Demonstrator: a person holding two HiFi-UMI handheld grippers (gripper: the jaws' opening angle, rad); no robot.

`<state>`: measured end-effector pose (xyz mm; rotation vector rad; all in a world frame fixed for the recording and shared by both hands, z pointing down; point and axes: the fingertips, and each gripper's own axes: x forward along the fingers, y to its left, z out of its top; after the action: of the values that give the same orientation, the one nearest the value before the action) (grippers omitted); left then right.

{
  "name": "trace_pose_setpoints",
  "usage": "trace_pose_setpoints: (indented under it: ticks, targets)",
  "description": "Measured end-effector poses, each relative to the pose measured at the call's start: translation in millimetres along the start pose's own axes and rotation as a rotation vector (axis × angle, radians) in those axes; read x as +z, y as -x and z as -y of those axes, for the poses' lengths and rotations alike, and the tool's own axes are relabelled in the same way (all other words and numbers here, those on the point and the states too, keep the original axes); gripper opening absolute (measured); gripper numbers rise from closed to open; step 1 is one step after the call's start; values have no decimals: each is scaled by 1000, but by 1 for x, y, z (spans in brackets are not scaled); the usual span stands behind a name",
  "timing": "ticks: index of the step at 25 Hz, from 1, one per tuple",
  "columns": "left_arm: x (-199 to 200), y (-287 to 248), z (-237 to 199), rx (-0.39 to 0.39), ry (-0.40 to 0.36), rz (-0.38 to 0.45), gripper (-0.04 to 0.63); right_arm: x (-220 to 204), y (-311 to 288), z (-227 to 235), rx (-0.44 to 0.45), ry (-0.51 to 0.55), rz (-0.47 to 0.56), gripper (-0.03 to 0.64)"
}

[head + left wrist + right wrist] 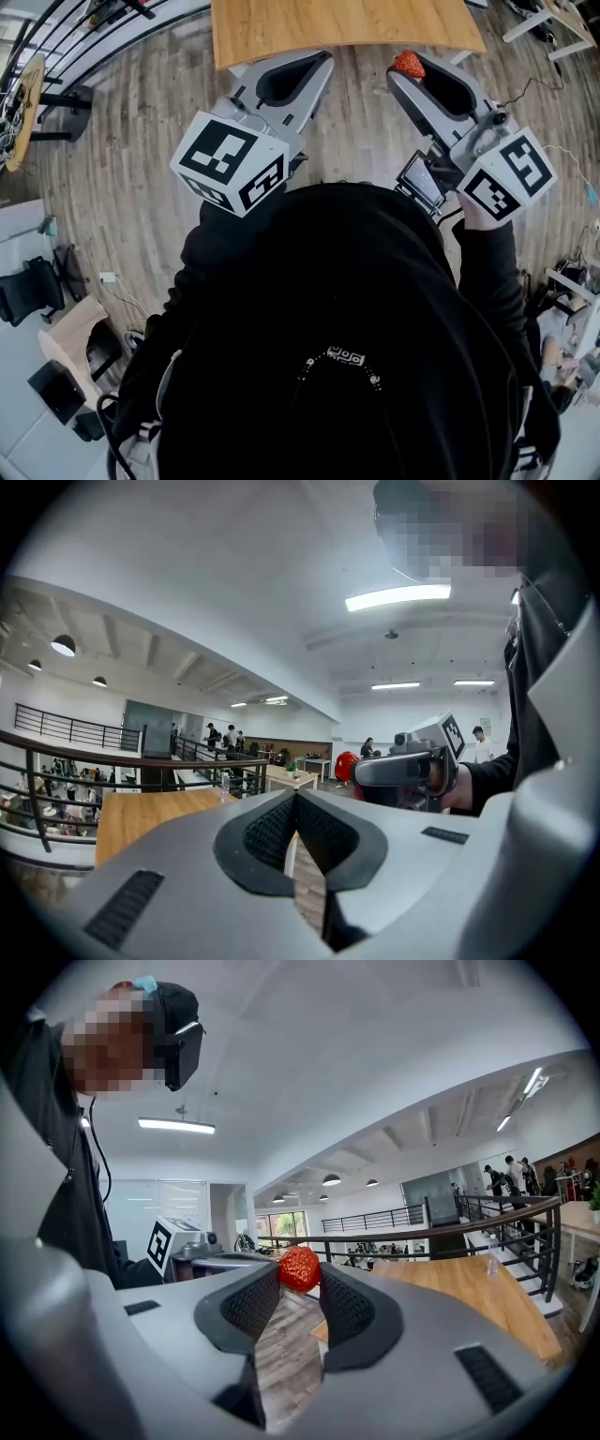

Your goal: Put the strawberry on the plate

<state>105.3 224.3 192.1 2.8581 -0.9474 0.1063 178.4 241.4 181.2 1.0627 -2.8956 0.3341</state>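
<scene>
- Head view: you hold both claws out level in front of your black top, each with its marker cube nearest your body.
- Your right claw grips the strawberry at its very tip. The red fruit is up in the air over the wooden floor, just short of the near edge of the worktop.
- Your left claw sits beside the right one and apart from it. It points at the same worktop edge and carries nothing.
- Left gripper view: the left claw is clenched, and its two ribbed pads meet at the front with nothing between them. Only a thin slit lower down shows floor boards.
- Past the jaws, the worktop lies to the left in front of a dark railing. Your right claw shows side-on at the right.
- Right gripper view: the right claw is closed on the strawberry. The fruit is pinched between the front ends of the two pads and stands partly above them.
- Beneath the held fruit you see floor boards. The worktop stretches off to the right, and the left claw's marker cube is at the left.
</scene>
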Motion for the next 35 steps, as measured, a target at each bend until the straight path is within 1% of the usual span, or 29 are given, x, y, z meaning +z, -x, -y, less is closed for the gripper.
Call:
trace_pose_setpoints:
  ticks: [5, 14, 19, 22, 28, 33, 35]
  targets:
    - [1, -1, -8, 7, 5, 8, -6, 5, -9, 5, 4, 7, -5, 144]
    - [-6, 8, -13, 16, 15, 23, -4, -4, -23, 0, 43, -6, -25, 144]
    - [-9, 12, -16, 51, 35, 8, -5, -7, -24, -1, 58, -20, -31, 144]
    - [-6, 8, -15, 53, 40, 12, -5, -5, -22, 2, 69, -16, -33, 144]
    - [-14, 1, -5, 52, 79, -9, -5, -8, -17, 10, 84, -53, -48, 144]
    - [-32, -5, 3, 50, 150, -48, -5, -16, -14, 12, 108, -76, -61, 144]
    - [-33, -8, 2, 60, 149, -52, -5, -19, -12, 18, 105, -87, -52, 144]
